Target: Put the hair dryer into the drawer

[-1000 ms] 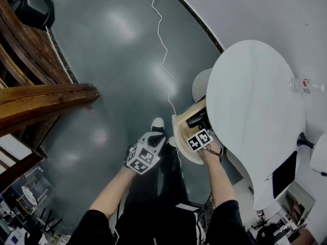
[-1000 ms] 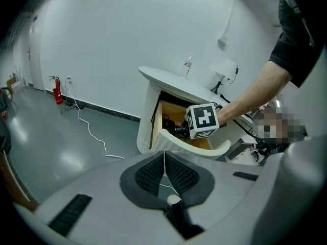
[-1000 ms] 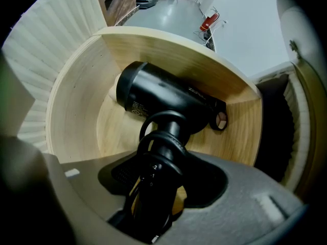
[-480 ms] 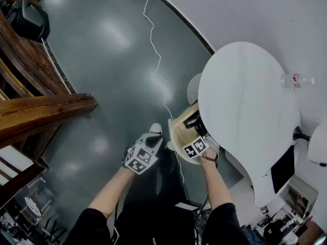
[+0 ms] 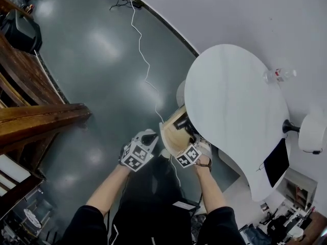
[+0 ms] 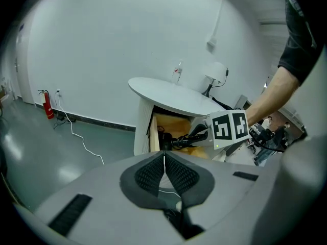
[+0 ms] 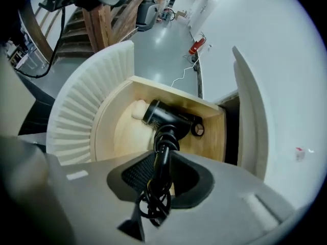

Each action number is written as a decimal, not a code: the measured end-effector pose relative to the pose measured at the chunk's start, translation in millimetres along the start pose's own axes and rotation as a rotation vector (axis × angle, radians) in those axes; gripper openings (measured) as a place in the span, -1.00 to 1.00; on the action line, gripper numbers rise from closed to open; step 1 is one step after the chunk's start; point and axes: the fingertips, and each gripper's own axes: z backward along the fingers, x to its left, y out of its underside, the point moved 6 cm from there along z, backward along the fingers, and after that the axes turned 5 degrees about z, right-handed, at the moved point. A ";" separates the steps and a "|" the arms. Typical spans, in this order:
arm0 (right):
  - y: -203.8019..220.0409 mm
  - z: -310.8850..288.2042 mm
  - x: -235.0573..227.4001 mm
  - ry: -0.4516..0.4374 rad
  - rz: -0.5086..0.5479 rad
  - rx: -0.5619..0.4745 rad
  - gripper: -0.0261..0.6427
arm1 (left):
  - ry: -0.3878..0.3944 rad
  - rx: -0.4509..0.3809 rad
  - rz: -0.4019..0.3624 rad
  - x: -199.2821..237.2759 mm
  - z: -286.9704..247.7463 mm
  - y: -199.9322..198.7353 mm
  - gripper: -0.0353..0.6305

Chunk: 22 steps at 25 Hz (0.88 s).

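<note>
**A:** Hair dryer (image 7: 166, 117) lying inside the drawer (image 7: 212, 137) already. Cord (image 7: 159, 152) trailing up out of it between the jaws of the right tool (image 7: 161, 162), closing but not pinching.

**B:** Feed that cord into the drawer too, clear of its front lip. Left tool (image 6: 164, 160) pressed together, empty, beside the drawer. Tabletop (image 5: 230, 101) overhanging the drawer's back, free room in front.

From the head view, the worktop (image 5: 230, 106) covered the back of the drawer (image 5: 171, 134), and only a dark scrap of the hair dryer (image 5: 183, 122) showed inside it. Above the drawer, the coiled cord (image 7: 159, 188) ran between the closing jaws of the right gripper (image 7: 162, 157) and masked their pads, so contact could not be told. The bottle (image 5: 276, 75), well away from the drawer, was too small to read.
</note>
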 end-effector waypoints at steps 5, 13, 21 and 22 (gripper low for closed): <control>9.0 30.2 0.1 0.015 -0.062 -0.081 -0.90 | -0.018 -0.009 -0.006 -13.1 10.3 -2.2 -0.85; 22.3 97.4 -2.3 -0.034 -0.190 -0.298 -0.91 | -0.068 -0.046 -0.042 -49.2 37.2 -10.7 -0.85; 54.5 167.2 -8.9 -0.015 -0.372 -0.510 -0.91 | -0.129 -0.121 -0.034 -89.4 79.9 -18.0 -0.85; 60.8 174.4 -9.4 -0.005 -0.399 -0.524 -0.91 | -0.135 -0.128 -0.037 -94.7 85.5 -18.0 -0.85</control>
